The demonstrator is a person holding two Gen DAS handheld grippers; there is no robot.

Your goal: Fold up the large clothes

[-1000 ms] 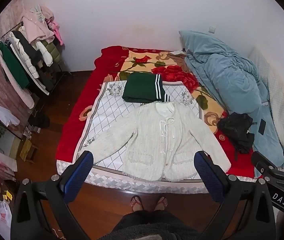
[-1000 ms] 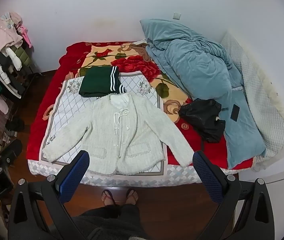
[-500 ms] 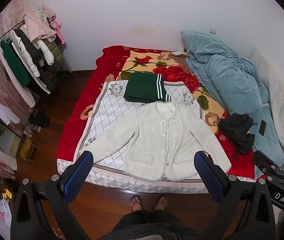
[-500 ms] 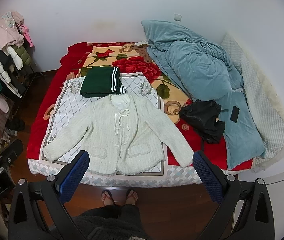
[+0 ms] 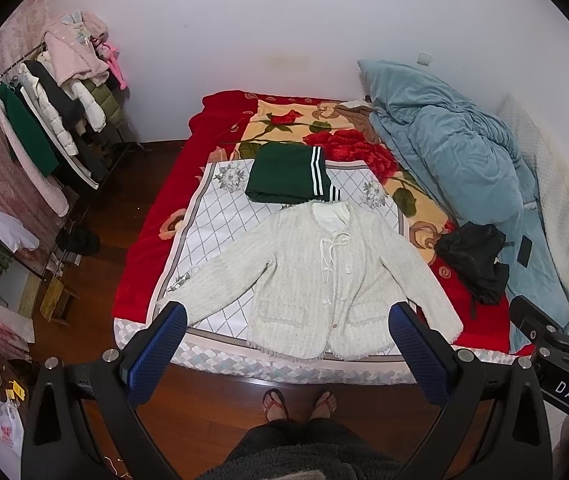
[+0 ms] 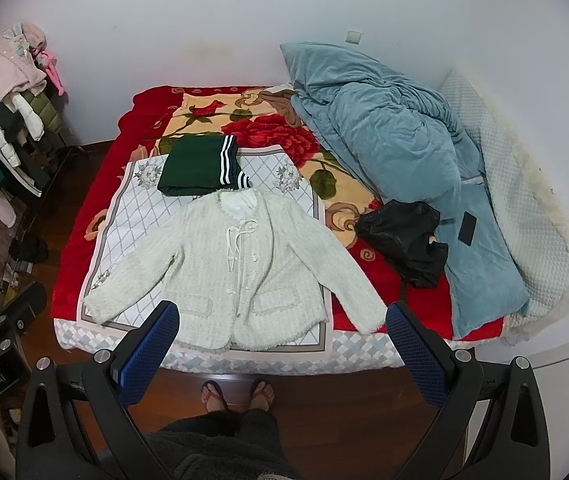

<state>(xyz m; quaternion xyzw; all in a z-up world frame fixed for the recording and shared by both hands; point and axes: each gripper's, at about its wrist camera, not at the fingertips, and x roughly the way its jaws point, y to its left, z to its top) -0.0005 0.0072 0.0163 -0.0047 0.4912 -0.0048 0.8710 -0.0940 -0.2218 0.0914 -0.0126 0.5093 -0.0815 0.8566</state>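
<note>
Across the bottom of each wrist view, the left gripper (image 5: 286, 330) and the right gripper (image 6: 282, 328) are held high over the floor with fingers spread wide, holding nothing, while the white jacket (image 5: 316, 276) lies flat, sleeves out, at centre frame on the bed (image 5: 156, 216). Only the left view shows the full clothes rack (image 5: 48, 128) at upper left. A folded green garment (image 6: 200, 170) touches the jacket's collar, with a black bag (image 6: 404, 236) and blue duvet (image 6: 396, 140) to the right.

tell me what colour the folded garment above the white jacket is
Dark green with white stripes along one edge; the folded garment shows best in the right wrist view.
</note>
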